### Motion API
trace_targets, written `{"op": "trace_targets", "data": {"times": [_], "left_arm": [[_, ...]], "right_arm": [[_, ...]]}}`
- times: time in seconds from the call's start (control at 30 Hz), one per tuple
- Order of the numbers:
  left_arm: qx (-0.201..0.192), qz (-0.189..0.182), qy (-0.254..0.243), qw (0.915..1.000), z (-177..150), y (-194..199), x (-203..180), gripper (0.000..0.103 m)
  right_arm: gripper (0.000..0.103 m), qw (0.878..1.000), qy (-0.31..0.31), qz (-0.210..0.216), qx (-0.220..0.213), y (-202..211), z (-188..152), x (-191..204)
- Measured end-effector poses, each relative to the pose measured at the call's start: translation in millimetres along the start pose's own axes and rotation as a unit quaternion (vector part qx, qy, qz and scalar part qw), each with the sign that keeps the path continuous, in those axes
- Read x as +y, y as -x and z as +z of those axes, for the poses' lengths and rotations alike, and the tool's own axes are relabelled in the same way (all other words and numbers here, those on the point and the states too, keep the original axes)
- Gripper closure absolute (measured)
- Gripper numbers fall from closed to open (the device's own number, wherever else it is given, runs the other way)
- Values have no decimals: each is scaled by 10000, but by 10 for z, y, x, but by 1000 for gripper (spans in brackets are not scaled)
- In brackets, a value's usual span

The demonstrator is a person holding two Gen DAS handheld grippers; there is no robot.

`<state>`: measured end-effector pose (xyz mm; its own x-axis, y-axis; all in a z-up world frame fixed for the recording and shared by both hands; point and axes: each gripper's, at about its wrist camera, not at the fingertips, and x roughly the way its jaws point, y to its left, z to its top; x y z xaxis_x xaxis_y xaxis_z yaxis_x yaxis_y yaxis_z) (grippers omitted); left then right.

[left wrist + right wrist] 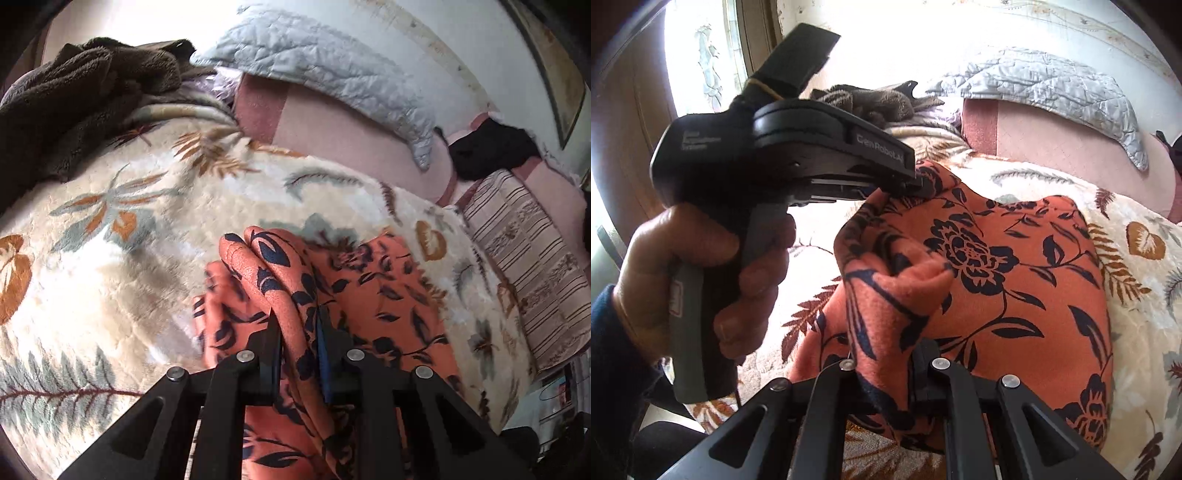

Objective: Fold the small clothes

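Orange fleece patterned with dark flowers, the small garment [1015, 280] lies on the leaf-print blanket [110, 266] that covers the bed, toward its near edge, with one side gathered up into a bunched fold. Both claws are pinched tight on that raised fabric: the left gripper [295, 321] clamps a thick roll of cloth, while the right gripper [886, 365] bites a doubled edge nearer the onlooker. A bare hand [701, 280] wraps the left tool's handle, holding it tilted down onto the cloth. By the look of it a fold is in hand, the lifted side ready to be carried across; that move would call for both claws travelling together, level, before letting go. A brown towel [74, 99] sits at the blanket's far-left corner.
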<state>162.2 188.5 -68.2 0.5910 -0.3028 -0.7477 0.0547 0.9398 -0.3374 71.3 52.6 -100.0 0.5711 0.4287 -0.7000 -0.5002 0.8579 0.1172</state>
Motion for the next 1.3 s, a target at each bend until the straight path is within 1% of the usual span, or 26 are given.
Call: {"op": "trace_targets", "data": {"times": [0.03, 0.07, 0.1, 0.17, 0.23, 0.33, 0.37, 0.4, 0.43, 0.47, 0.5, 0.57, 0.6, 0.7, 0.77, 0.83, 0.87, 0.9, 0.93, 0.97, 1.03, 1.07, 1.13, 1.2, 1.23, 1.3], "left_arm": [[157, 213, 102, 9996, -31, -89, 96, 83], [206, 336, 211, 9990, -68, -128, 186, 76], [113, 297, 352, 9989, -103, -105, 264, 66], [-1, 246, 649, 9976, -136, -44, 366, 59], [-25, 229, 666, 9975, -128, -28, 367, 60], [-2, 332, 648, 9973, -113, -55, 331, 62], [44, 402, 687, 9968, -117, -73, 338, 62], [57, 429, 737, 9963, -124, -75, 340, 62], [39, 473, 769, 9959, -134, -45, 334, 62], [0, 588, 768, 9953, -132, 0, 309, 61], [-69, 707, 727, 9948, -141, 80, 275, 61], [-285, 929, 687, 9929, -177, 304, 195, 62], [-370, 955, 657, 9926, -206, 433, 155, 62], [-623, 657, 758, 9930, -392, 808, 16, 62], [-658, 503, 680, 9942, -595, 936, -114, 62], [-464, 554, 707, 9949, -844, 919, -177, 64], [-305, 639, 726, 9948, -969, 856, -160, 74], [-105, 835, 740, 9937, -1082, 761, -115, 83], [75, 1060, 791, 9912, -1182, 662, -36, 86], [123, 1142, 880, 9895, -1260, 606, 46, 85], [-17, 934, 1105, 9895, -1307, 649, 114, 84], [-57, 898, 1121, 9896, -1292, 685, 90, 85], [-199, 848, 987, 9913, -1253, 778, -14, 85], [-363, 546, 896, 9938, -1227, 872, -124, 86], [-418, 505, 826, 9944, -1230, 891, -169, 86], [-261, 814, 571, 9947, -1254, 790, -217, 85]], "right_arm": [[91, 9999, 20, 5, 125, -51, -25, 29], [89, 9997, 62, 19, 238, -89, -57, 64], [89, 9997, 100, 20, 231, -118, -75, 81], [82, 9998, 168, -18, 103, -106, -107, 123], [79, 9998, 211, -17, 66, -87, -150, 187], [79, 9996, 256, -107, -2, -66, -181, 253], [75, 9994, 297, -147, -55, -60, -215, 265], [70, 9991, 400, -114, -119, -34, -249, 317], [51, 9983, 562, -35, -151, -33, -298, 380], [28, 9968, 769, 93, -174, -2, -358, 463], [24, 9947, 987, 194, -229, 45, -424, 551], [24, 9901, 1314, 180, -453, 202, -552, 673], [24, 9900, 1268, 228, -581, 305, -602, 668], [25, 9943, 604, 528, -702, 587, -711, 480], [25, 9956, 140, 608, -704, 749, -796, 294], [25, 9954, -249, 682, -620, 834, -815, 71], [24, 9949, -442, 717, -563, 879, -834, -49], [24, 9938, -633, 769, -492, 909, -851, -178], [24, 9923, -819, 825, -421, 937, -874, -298], [24, 9902, -1020, 891, -338, 934, -894, -459], [24, 9851, -1423, 942, -237, 1007, -973, -684], [24, 9815, -1622, 991, -211, 1037, -1007, -803], [24, 9737, -1989, 1094, -178, 1065, -1057, -1027], [24, 9640, -2331, 1267, -157, 1110, -1104, -1198], [24, 9594, -2461, 1368, -137, 1147, -1130, -1250], [24, 9496, -2698, 1594, -116, 1163, -1125, -1381]]}}
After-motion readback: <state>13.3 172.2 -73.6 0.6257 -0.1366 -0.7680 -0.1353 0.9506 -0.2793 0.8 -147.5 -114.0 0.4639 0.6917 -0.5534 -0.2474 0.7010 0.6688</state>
